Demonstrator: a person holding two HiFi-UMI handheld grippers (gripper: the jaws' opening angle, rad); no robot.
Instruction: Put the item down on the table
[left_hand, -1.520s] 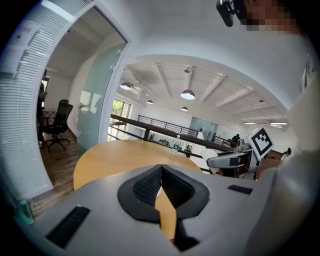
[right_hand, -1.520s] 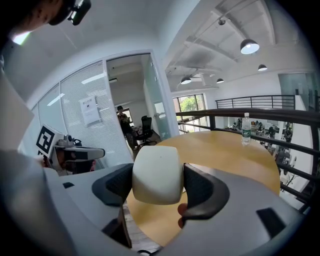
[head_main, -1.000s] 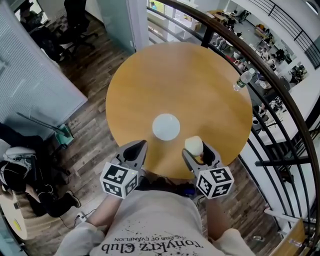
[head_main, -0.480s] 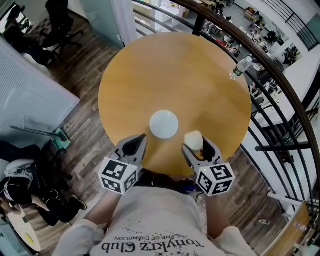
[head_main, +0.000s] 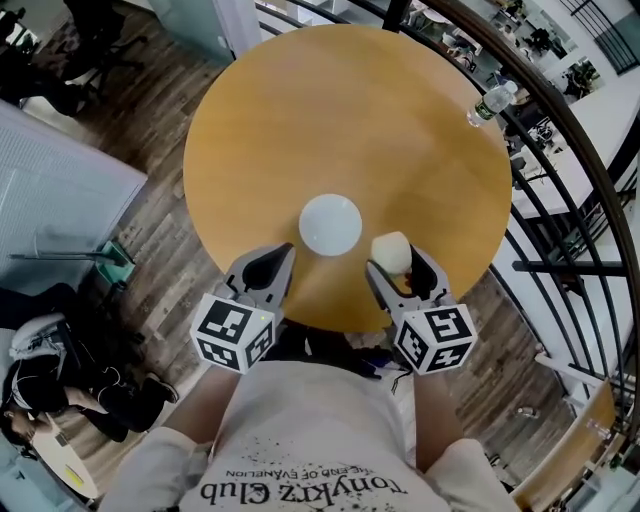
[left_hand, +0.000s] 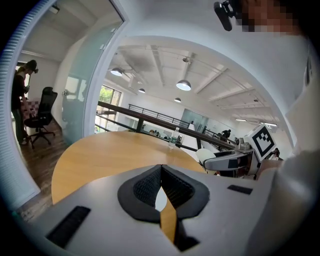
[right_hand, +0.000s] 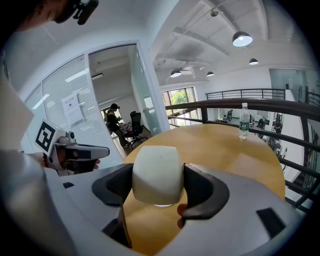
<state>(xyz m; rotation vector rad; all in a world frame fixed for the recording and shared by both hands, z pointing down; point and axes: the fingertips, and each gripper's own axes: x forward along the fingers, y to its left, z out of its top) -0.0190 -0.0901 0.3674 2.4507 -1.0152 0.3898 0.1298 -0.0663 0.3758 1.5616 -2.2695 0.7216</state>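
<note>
Item (head_main: 391, 250), cream and cup-shaped, sits clamped in right gripper (head_main: 394, 260) in head view. It is over the near rim of table (head_main: 350, 110), at 4 o'clock of white disc (head_main: 331, 224). Same hold as 0.5 s ago; only framing shifted. Left gripper (head_main: 280, 258) is at disc's 7 o'clock.

Left gripper view: jaws closed tip to tip, nothing between them. Head view doesn't show that.

Right gripper view: jaws pressed on item's two sides, bottle (right_hand: 243, 121) at 1 o'clock on far table edge.

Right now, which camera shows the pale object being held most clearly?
The right gripper view: the pale object fills the middle, clamped in the right gripper. The head view shows it small from above; the left gripper view shows only a distant sliver.
</note>
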